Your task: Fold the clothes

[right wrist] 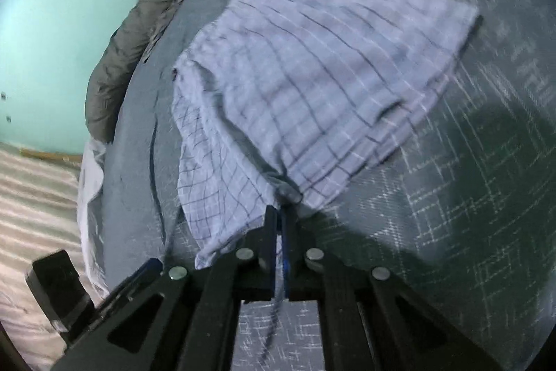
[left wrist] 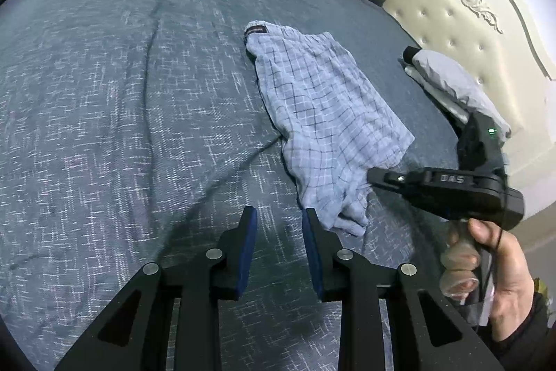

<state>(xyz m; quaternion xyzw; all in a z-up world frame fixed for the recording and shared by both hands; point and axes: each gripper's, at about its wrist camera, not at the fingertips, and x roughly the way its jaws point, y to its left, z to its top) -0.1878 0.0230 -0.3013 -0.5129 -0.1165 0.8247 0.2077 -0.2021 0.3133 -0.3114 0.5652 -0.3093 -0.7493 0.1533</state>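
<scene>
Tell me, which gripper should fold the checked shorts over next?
Probably the right gripper: it is shut on the checked shorts at one edge. The left gripper is open and empty beside them, over the blue bedspread.

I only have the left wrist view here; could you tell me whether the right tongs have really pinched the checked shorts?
Observer: Yes, the right tongs are shut on an edge of the checked shorts, with fabric trailing back between the fingers.
Operator: Thank you. Is that view sharp?
Observer: No, it is blurred, which suggests motion.
Operator: Is anything visible past the bed on that side?
Observer: A teal wall rises behind the grey duvet at the bed's edge.
</scene>
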